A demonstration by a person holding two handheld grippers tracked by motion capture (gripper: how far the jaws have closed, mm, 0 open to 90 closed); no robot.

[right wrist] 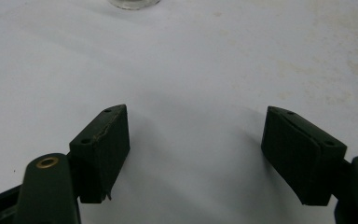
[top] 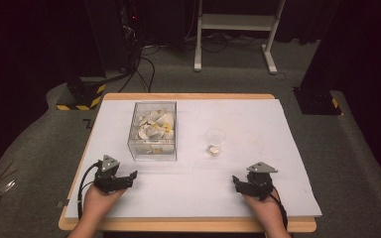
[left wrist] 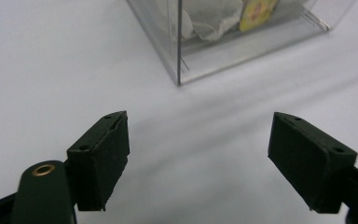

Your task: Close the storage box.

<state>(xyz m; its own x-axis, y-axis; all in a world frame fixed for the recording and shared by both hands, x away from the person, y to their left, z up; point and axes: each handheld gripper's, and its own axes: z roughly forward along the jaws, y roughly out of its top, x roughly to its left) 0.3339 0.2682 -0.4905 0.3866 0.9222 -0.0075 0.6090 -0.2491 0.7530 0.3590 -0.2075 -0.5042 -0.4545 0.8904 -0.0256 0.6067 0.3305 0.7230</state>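
Observation:
A clear plastic box (top: 153,130) holding several white tea bags with yellow tags stands left of the table's middle. Its near corner (left wrist: 179,70) shows ahead of my left gripper (left wrist: 198,158). A small clear cup (top: 215,142) with something pale at its bottom stands to the box's right. The cup's base (right wrist: 134,3) sits at the top edge of the right gripper view. My left gripper (top: 129,177) rests near the front left, open and empty. Near the front right my right gripper (top: 238,181) (right wrist: 196,154) also stands open with nothing between its jaws.
A white sheet (top: 258,124) covers the wooden table (top: 188,225). Faint stains mark the sheet at the right (right wrist: 335,60). Beyond the table are a white stand's legs (top: 233,29), cables on the floor and black posts with yellow-striped feet (top: 82,96).

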